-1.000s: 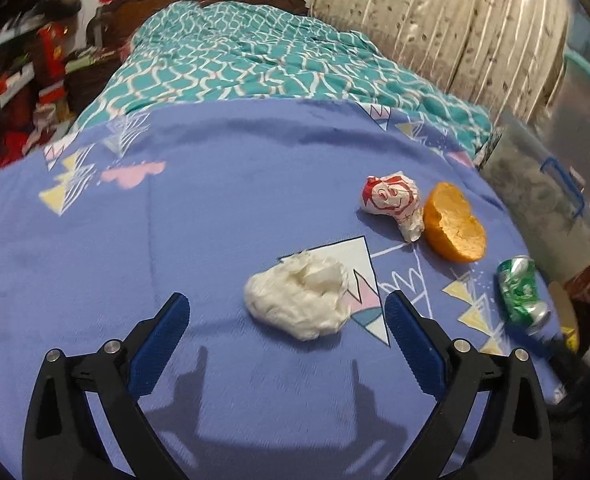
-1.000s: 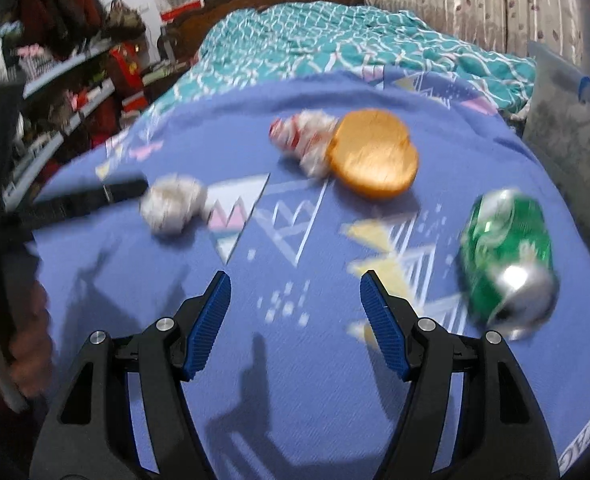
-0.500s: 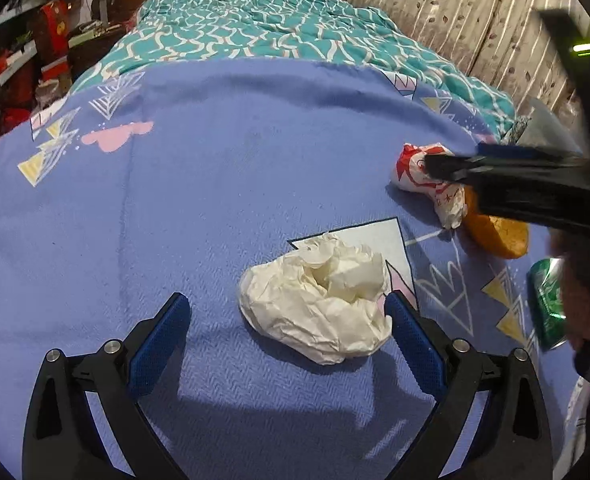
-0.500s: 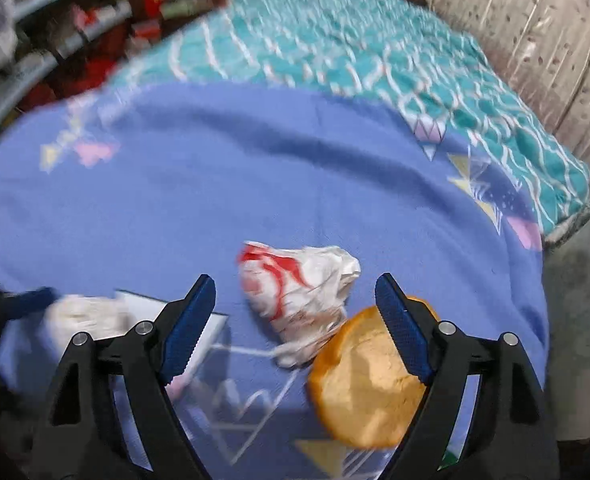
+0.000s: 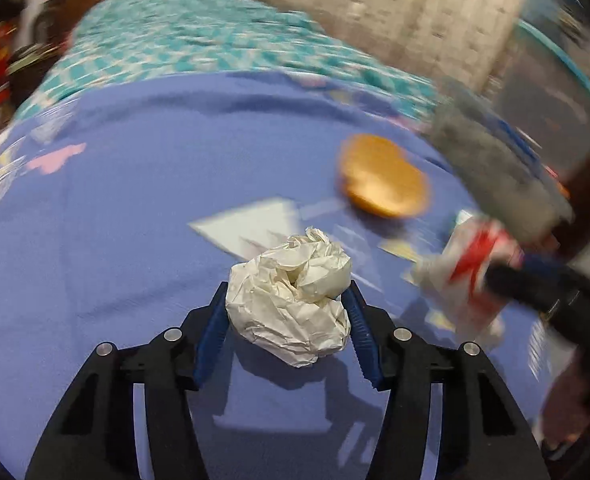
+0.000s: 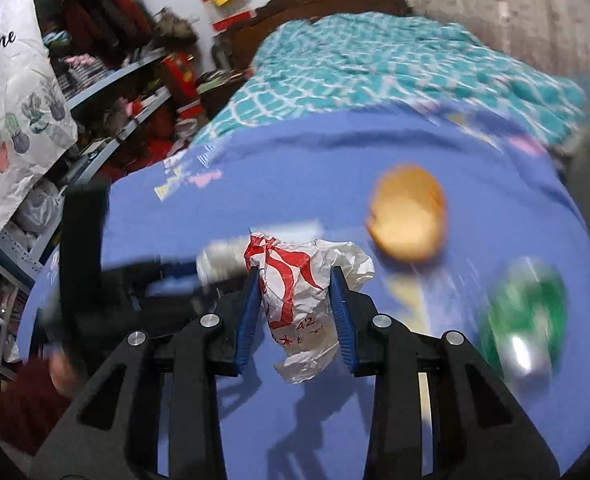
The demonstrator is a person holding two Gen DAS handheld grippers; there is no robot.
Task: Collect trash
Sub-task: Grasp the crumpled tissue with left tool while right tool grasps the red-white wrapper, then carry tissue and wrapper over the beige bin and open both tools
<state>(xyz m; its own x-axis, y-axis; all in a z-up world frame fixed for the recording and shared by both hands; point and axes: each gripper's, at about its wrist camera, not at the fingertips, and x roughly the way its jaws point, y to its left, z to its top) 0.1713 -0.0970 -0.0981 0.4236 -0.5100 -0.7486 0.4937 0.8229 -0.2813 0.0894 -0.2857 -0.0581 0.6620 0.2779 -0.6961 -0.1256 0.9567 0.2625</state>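
A: Two claws, both loaded. Left claw pinches the white paper wad between its blue pads, just above the blue blanket.

B: Right one?

A: Right claw is clamped on the red-and-white wrapper, also off the blanket.

B: Rest of the trash?

A: Orange peel lies far right on the bed. Green can sits near right, blurred.

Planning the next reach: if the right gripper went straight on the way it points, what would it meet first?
Likely the blue blanket, left of the orange peel; depth is unclear. The right gripper already clamps the red-and-white wrapper.
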